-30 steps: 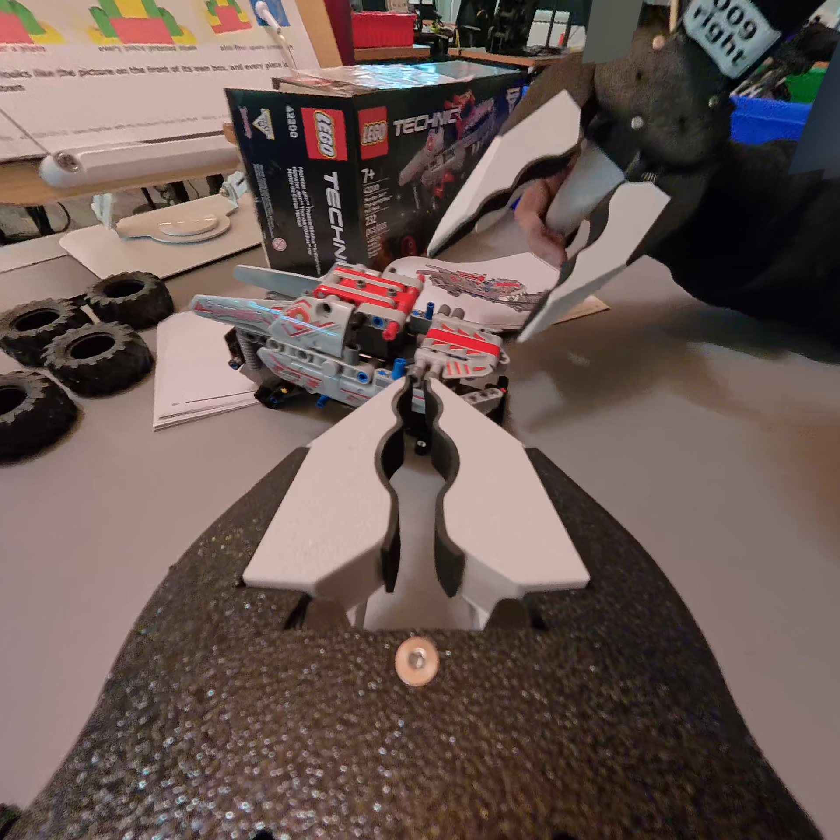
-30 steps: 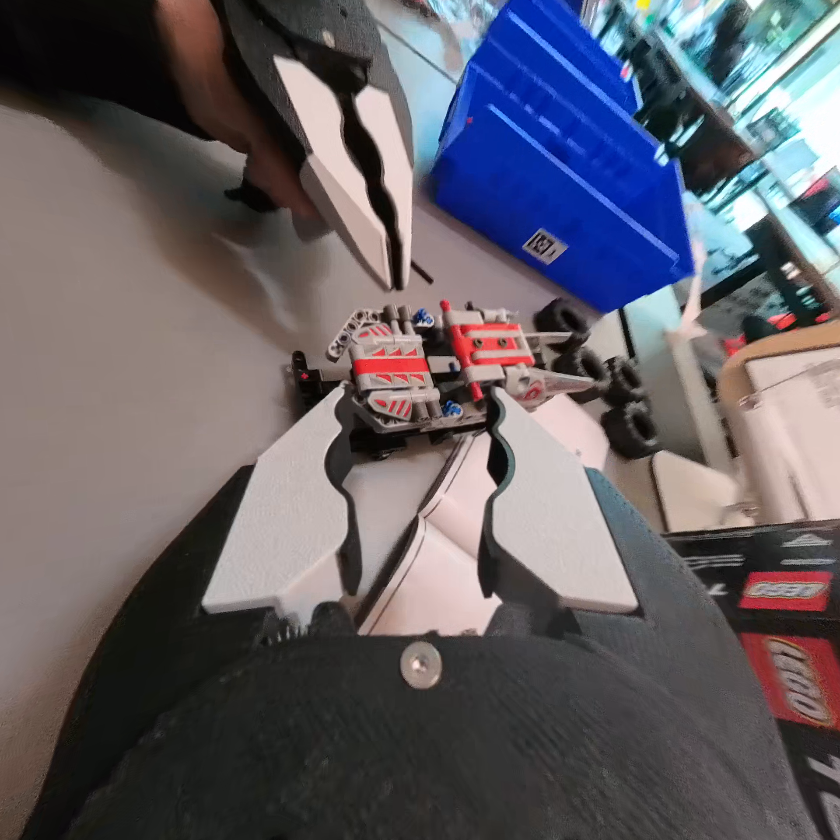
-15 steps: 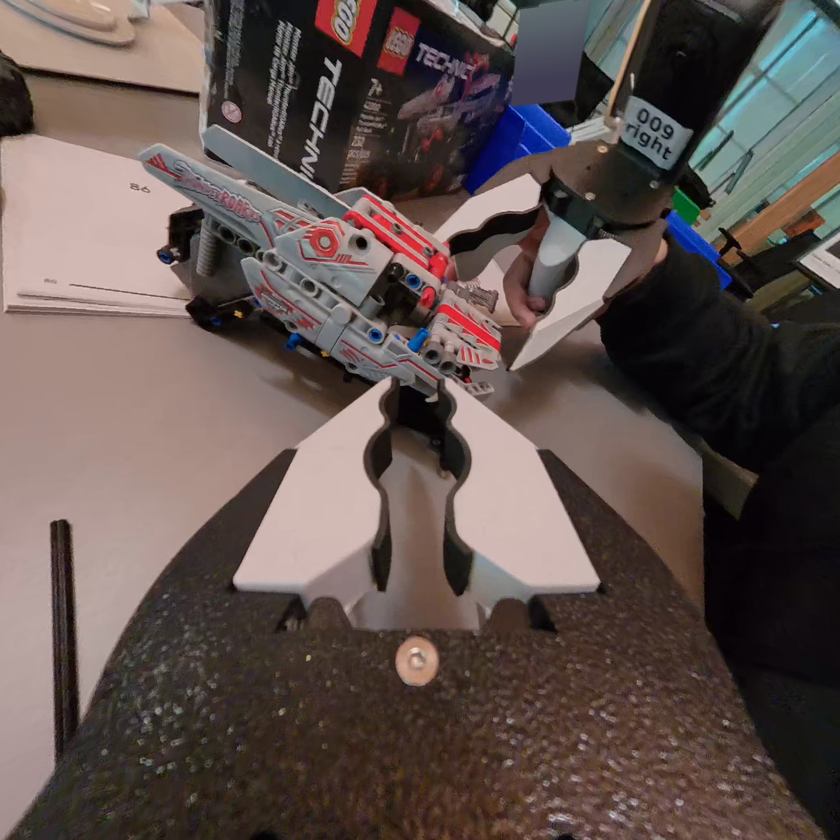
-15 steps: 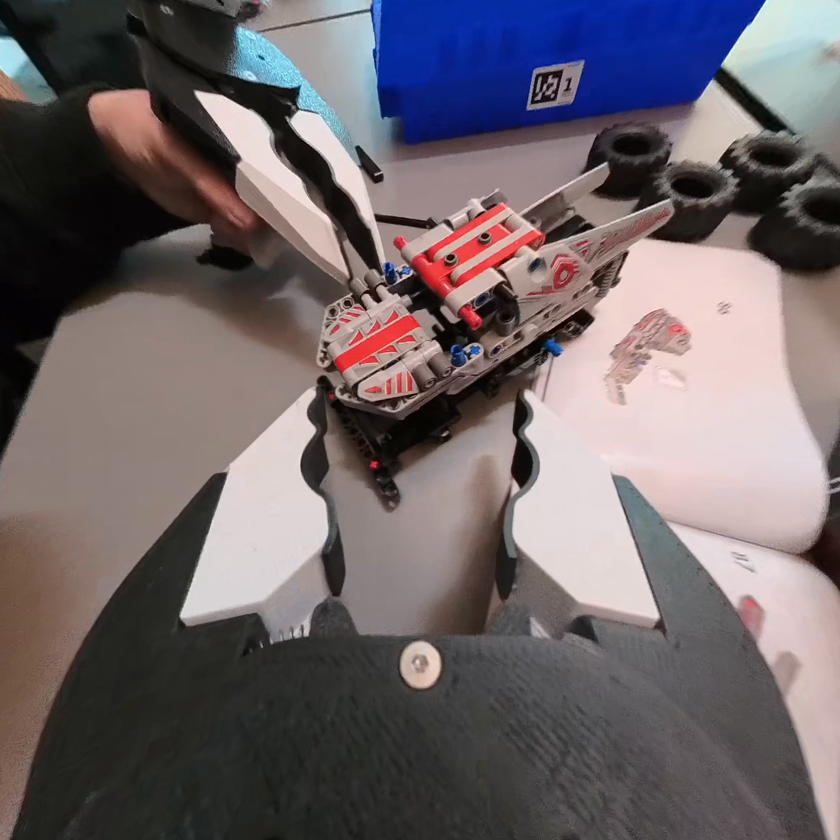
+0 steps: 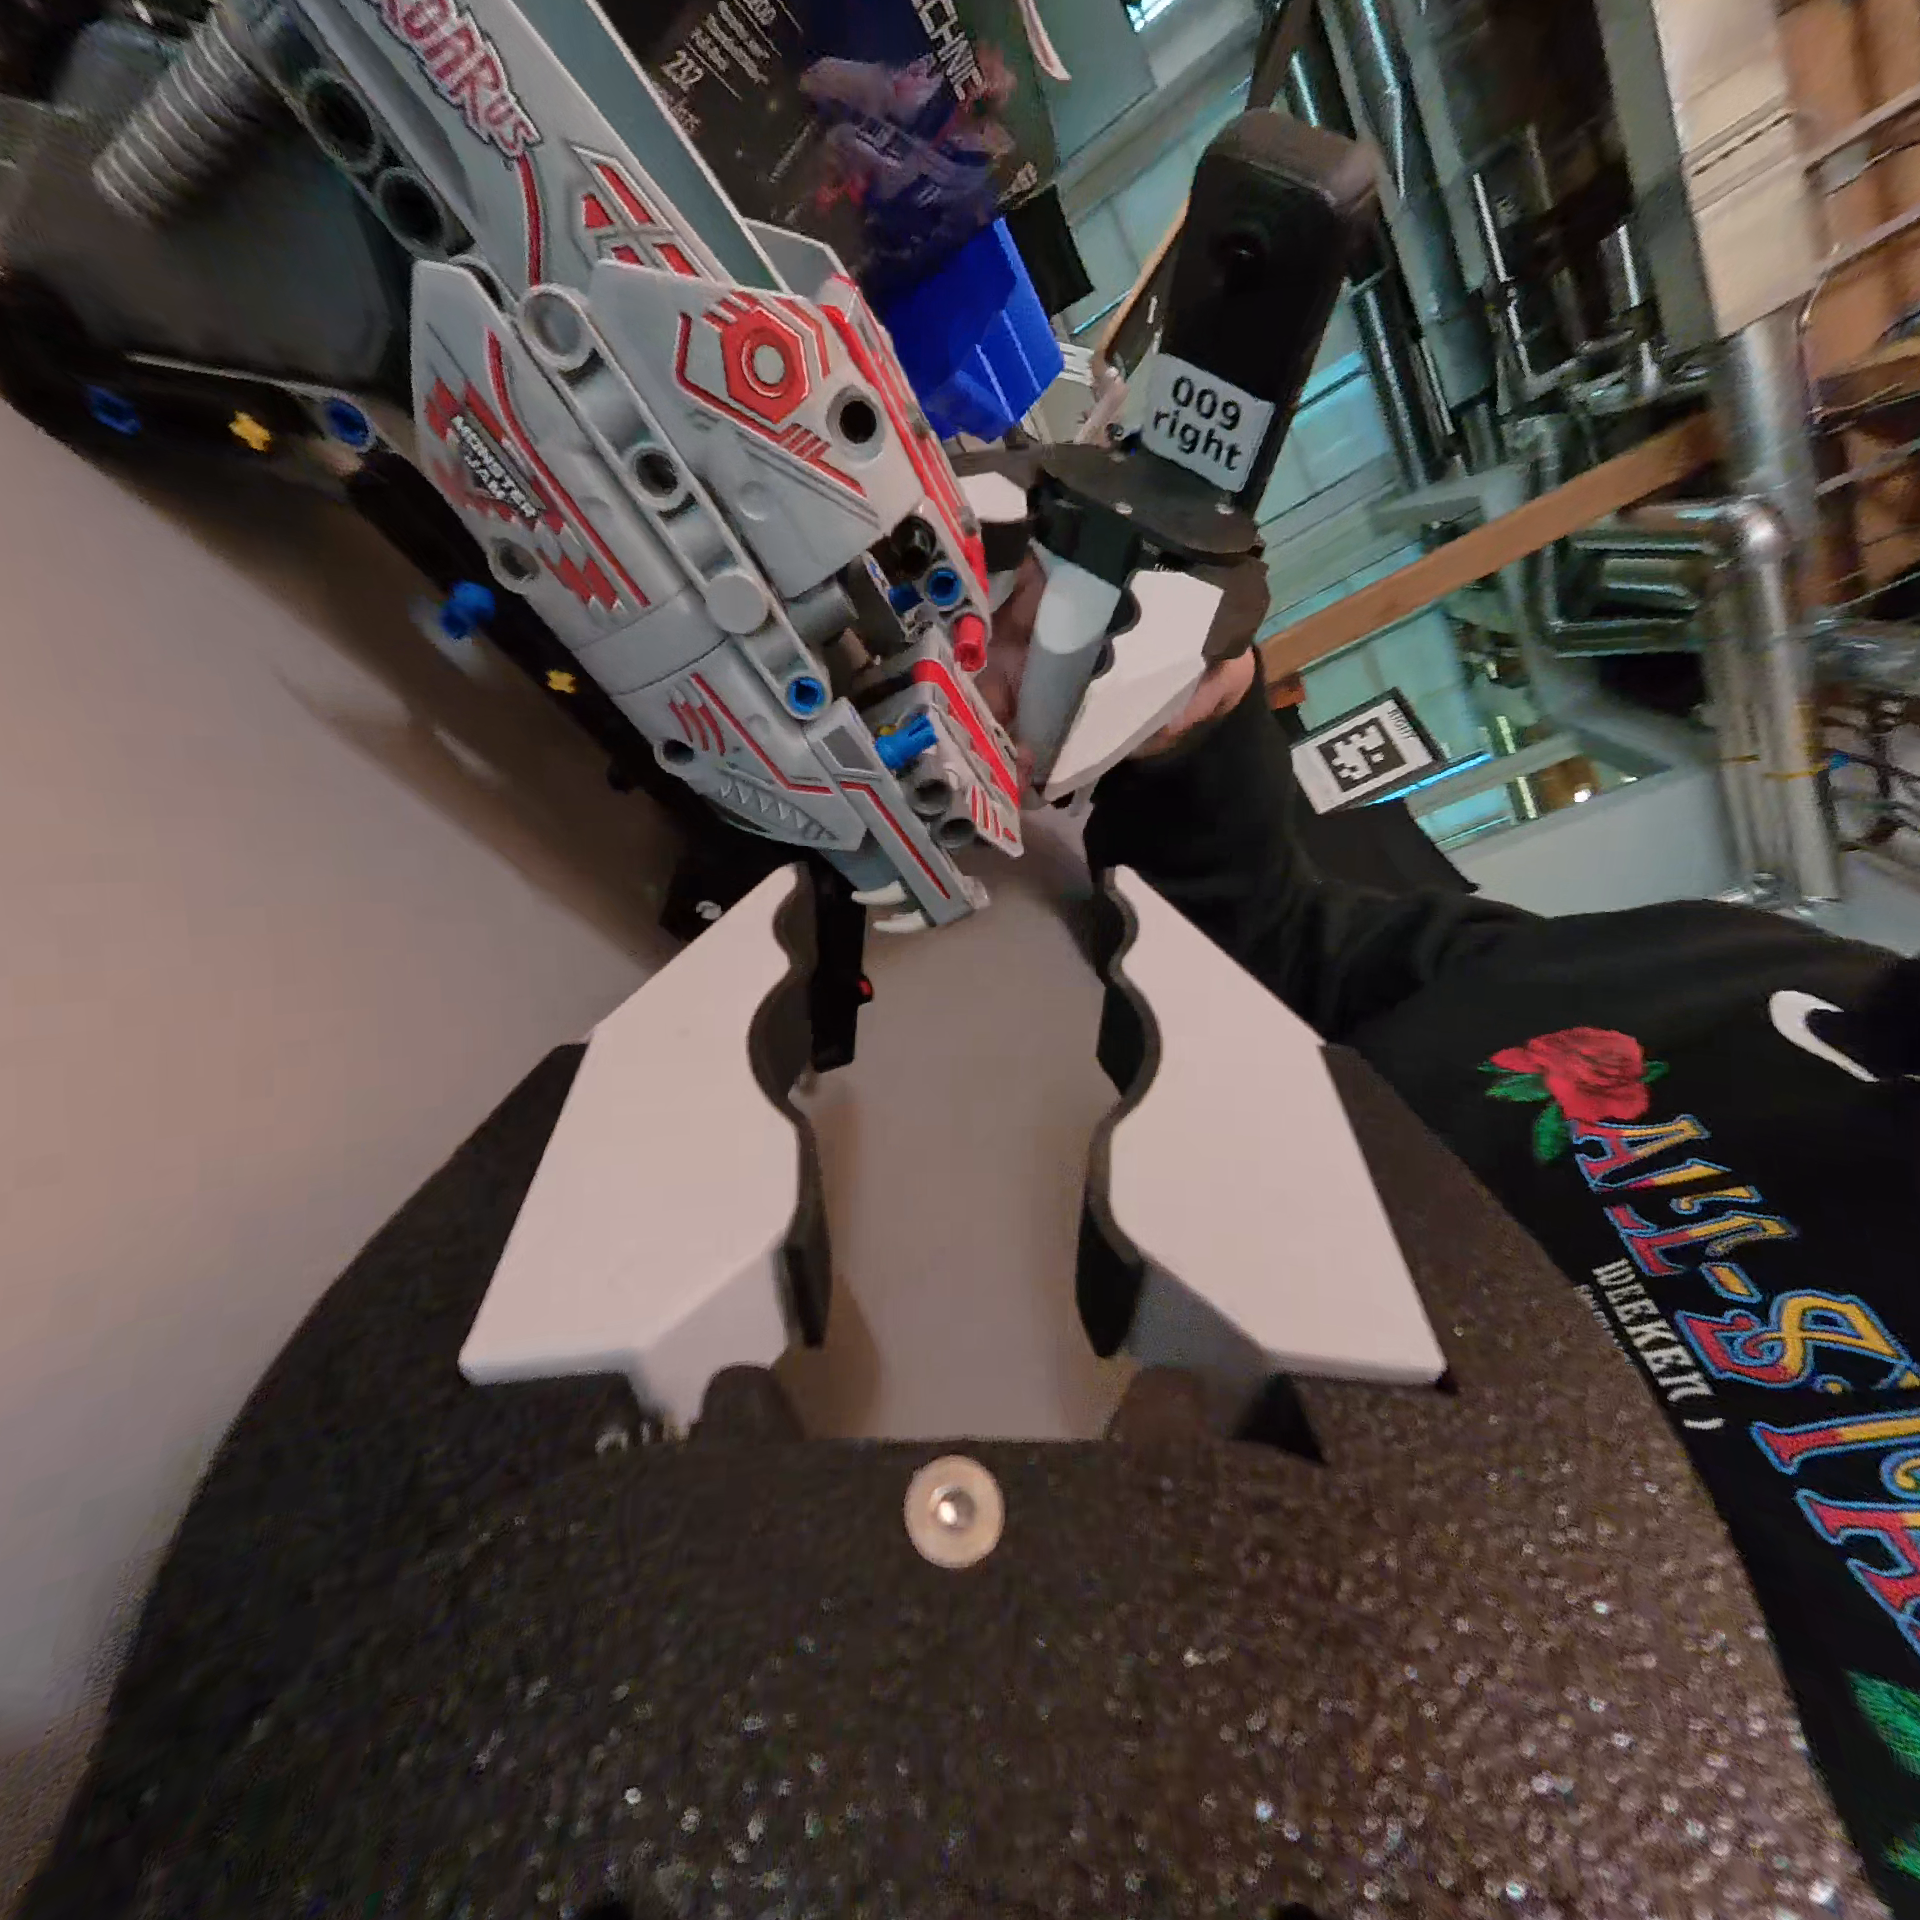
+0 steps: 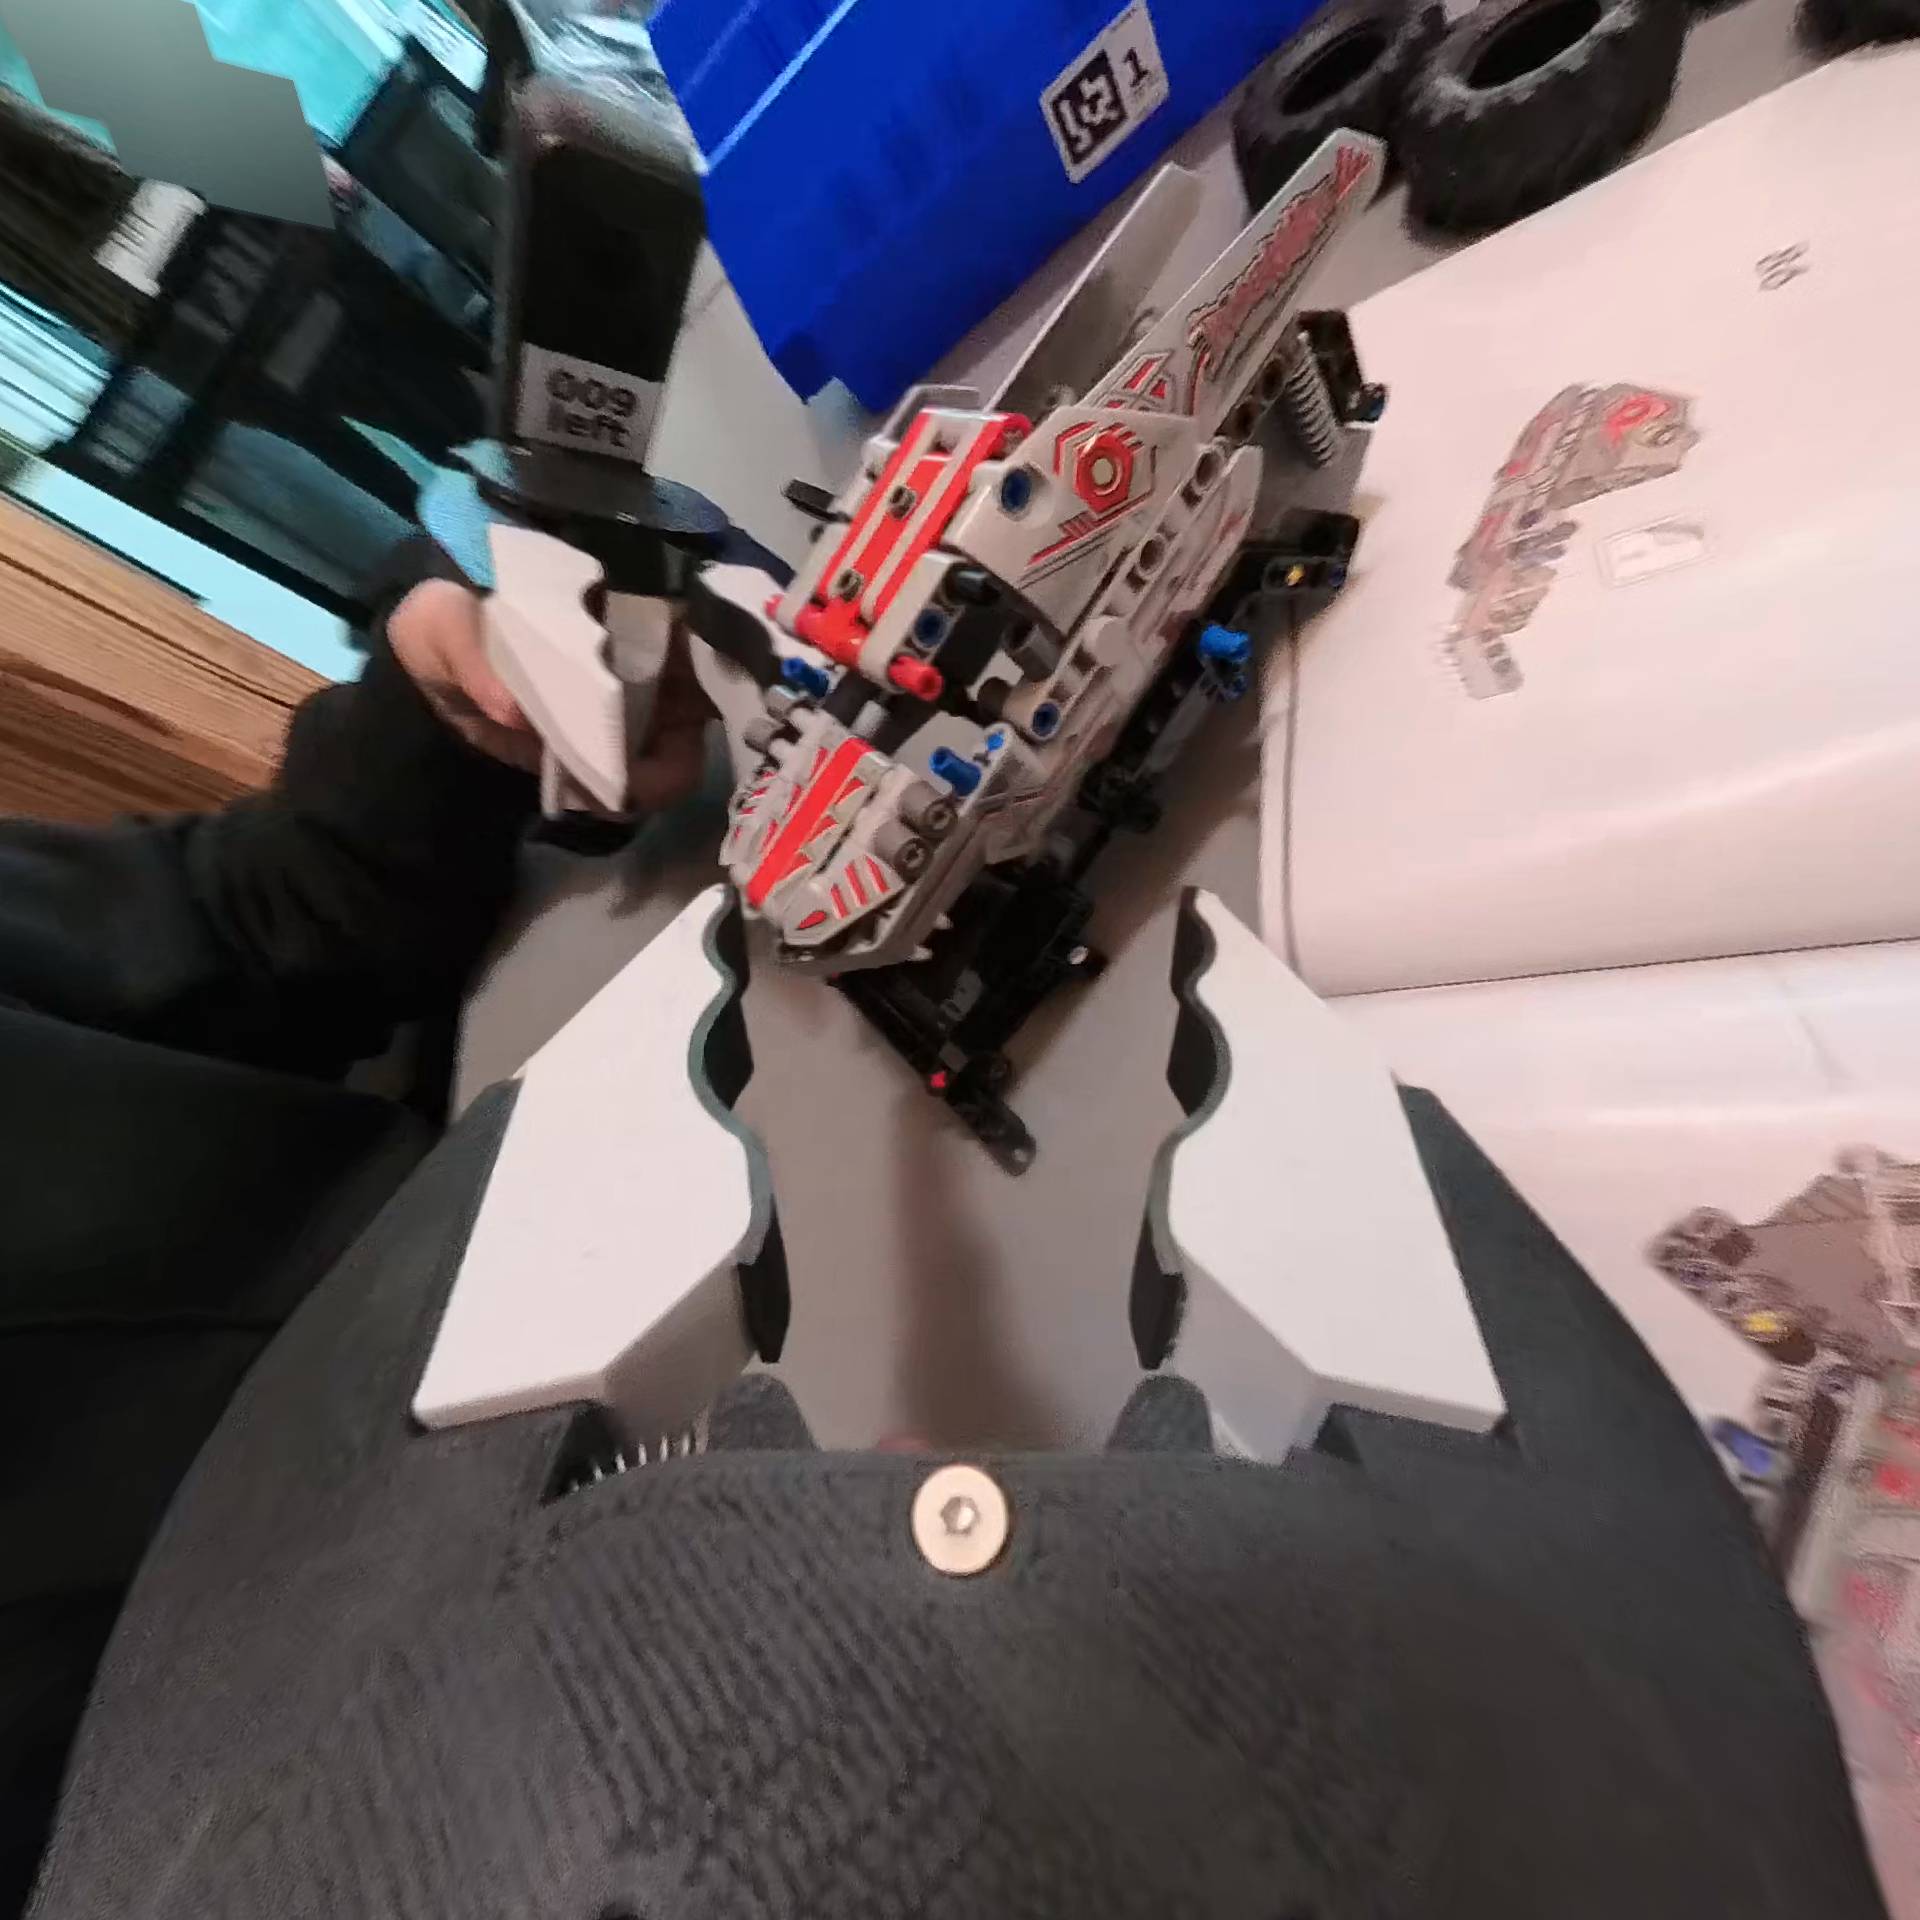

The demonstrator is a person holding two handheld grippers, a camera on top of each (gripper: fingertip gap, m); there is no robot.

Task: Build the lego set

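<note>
1. Now the lego truck body (image 6: 997, 644) lies on the table, just ahead of both tools, wheels not yet mounted.
2. Both the right gripper (image 6: 956, 935) and the left gripper (image 5: 951, 904) are released, holding nothing.
3. Black tyres (image 6: 1496, 104) wait beyond the model; next move is probably seizing the body firmly.

The left gripper (image 5: 951, 914) is sitting with its white fingers (image 5: 665, 1174) spread wide apart and nothing between them. The right gripper (image 6: 961, 935) is likewise gaping, its jaws parted and gripping nothing. Each is being held from behind by a hand (image 6: 457, 665) in a dark sleeve (image 5: 1382, 935), the two tools pointing toward one another.
</note>
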